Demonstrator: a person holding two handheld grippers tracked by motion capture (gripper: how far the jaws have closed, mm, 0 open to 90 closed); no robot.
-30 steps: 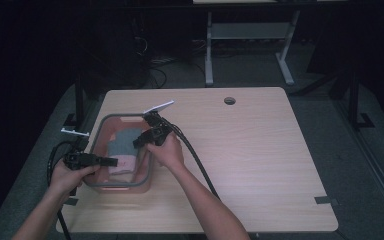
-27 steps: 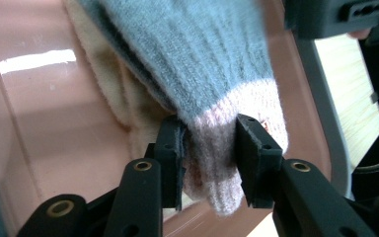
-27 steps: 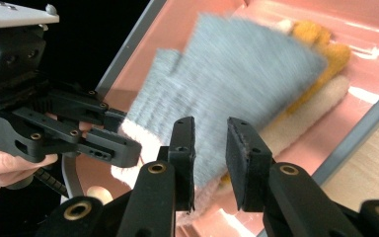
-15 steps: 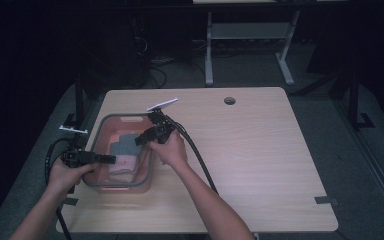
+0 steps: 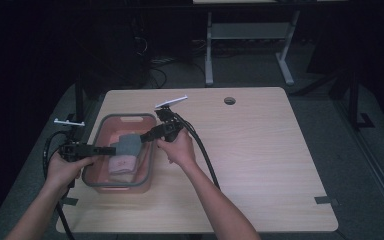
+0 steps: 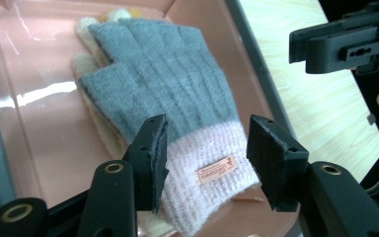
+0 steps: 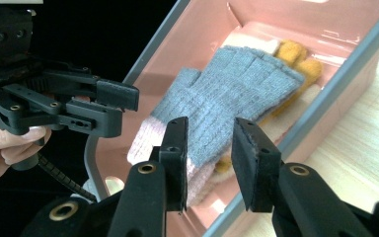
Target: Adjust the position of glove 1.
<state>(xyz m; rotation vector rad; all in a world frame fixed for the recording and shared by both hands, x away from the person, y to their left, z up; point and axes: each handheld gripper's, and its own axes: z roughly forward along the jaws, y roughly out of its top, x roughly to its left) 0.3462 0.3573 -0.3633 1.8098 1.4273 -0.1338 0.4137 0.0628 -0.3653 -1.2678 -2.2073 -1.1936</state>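
- Dark room all around, desk legs and cables barely visible at the top of the high view, and one pale wood table [image 5: 260,165] lit up in the middle with a cable hole near its far edge.
- Main thing here is the grey glove [image 6: 170,84] with a pink cuff, lying flat in the pink bin [image 5: 100,131] at the left side of the table. It sits on top of a cream glove [image 6: 86,61] with yellowish fingertips, so the pair is stacked, probably just dropped in that way.
- Left gripper [image 6: 207,160] is down low at the cuff end, jaws spread wide on either side of the cuff and not touching it as far as I can tell. Looks lined up for a pinch on the thick ribbed part, which makes sense since that's the easiest bit to grab.
- Right gripper [image 7: 208,158] comes in over the bin's right rim, jaws apart too, nothing in them, aimed at the middle of the grey glove. My guess is it's waiting to take the other end.
- Both hands come up from the bottom of the high view, cables trailing back toward the person.
- Rest of the table, to the right, carries nothing; a strip of tape [image 5: 326,201] sits at its lower right.
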